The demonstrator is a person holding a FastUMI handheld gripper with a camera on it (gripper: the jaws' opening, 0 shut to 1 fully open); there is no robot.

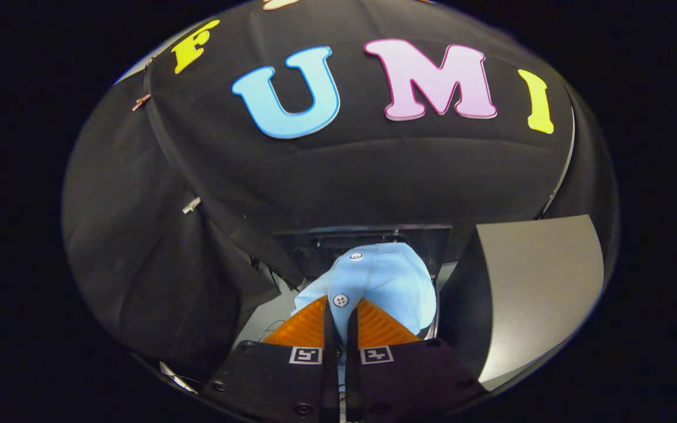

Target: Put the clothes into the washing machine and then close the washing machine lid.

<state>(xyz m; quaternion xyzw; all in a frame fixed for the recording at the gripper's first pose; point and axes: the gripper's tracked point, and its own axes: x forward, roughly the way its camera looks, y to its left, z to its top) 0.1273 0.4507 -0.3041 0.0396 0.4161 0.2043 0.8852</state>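
Observation:
A light blue buttoned garment (382, 282) hangs bunched between my fingers, its placket with white buttons running up from the fingertips. My gripper (339, 310) is shut on the cloth, both fingers pressing a fold of it. Behind and below the garment I see the dark raised lid (368, 235) of the washing machine and a bit of its pale top (268, 317) to the left of the fingers. The drum opening is hidden by the garment.
A grey panel (541, 282) stands to the right of the garment. Black booth cloth (156, 258) hangs close on the left and behind the machine.

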